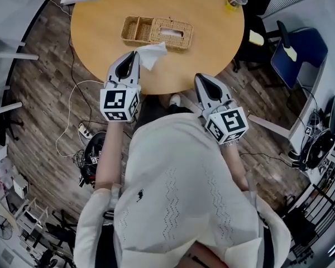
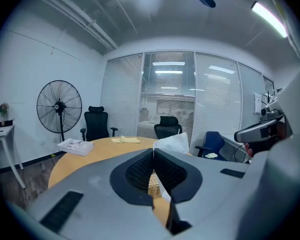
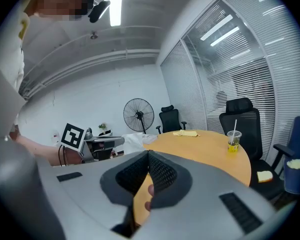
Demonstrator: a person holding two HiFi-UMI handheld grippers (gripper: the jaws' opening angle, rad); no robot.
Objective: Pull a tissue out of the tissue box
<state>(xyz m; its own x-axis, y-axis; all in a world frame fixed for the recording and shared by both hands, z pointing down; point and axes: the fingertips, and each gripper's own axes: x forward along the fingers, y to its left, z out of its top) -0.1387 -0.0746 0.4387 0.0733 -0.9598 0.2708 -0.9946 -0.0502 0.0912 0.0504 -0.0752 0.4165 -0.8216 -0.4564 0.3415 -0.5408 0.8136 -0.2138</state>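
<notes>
- Round wooden table [image 1: 212,32]: carries the wicker tissue box [image 1: 181,38] near its middle, with a lidded drink cup [image 1: 235,0] well apart at the far right edge.
- Tissue box: white paper shows in its top slot.
- Left gripper [image 1: 135,53]: over the table's near edge, jaws clamped on the tissue.
- Right gripper [image 1: 202,78]: off the table's near edge, jaws closed together with nothing between them.
- Tissue [image 1: 153,53]: out of the box, hanging from the left gripper just beside the box's near side.
</notes>
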